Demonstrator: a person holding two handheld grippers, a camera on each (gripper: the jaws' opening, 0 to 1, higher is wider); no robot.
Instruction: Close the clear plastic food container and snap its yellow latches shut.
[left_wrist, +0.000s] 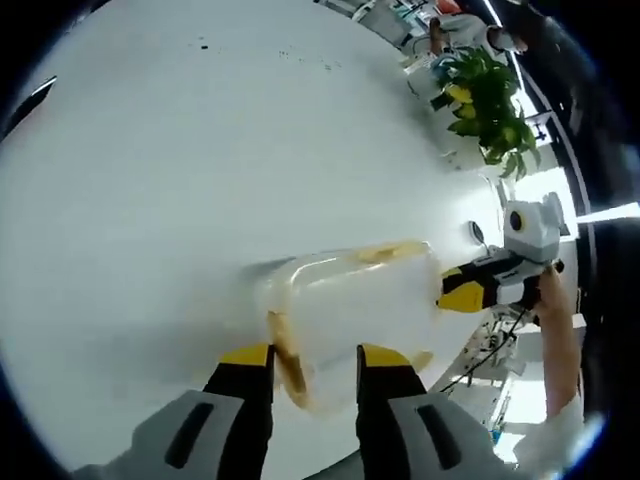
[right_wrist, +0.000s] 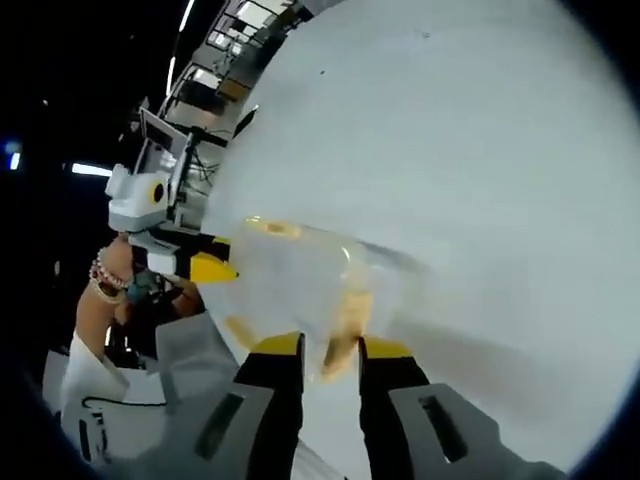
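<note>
The clear plastic container (left_wrist: 350, 300) lies on the white table (left_wrist: 180, 180), its lid on top. A yellow latch (left_wrist: 287, 365) hangs at its near end, and another latch (left_wrist: 395, 250) runs along its far edge. My left gripper (left_wrist: 315, 357) stands open, with the near latch and a container corner between its jaws. From the right, my right gripper (left_wrist: 462, 291) touches the opposite end. In the right gripper view the container (right_wrist: 295, 275) sits just ahead, and my right gripper (right_wrist: 330, 347) is closed on a yellow latch (right_wrist: 342, 325). The left gripper (right_wrist: 208, 268) meets the far end.
A leafy plant with yellow fruit (left_wrist: 485, 95) stands past the table's far right edge, with desks and a person behind it. A person's hand with a bead bracelet (right_wrist: 105, 280) holds the left gripper. Cables (left_wrist: 480, 360) hang off the table edge.
</note>
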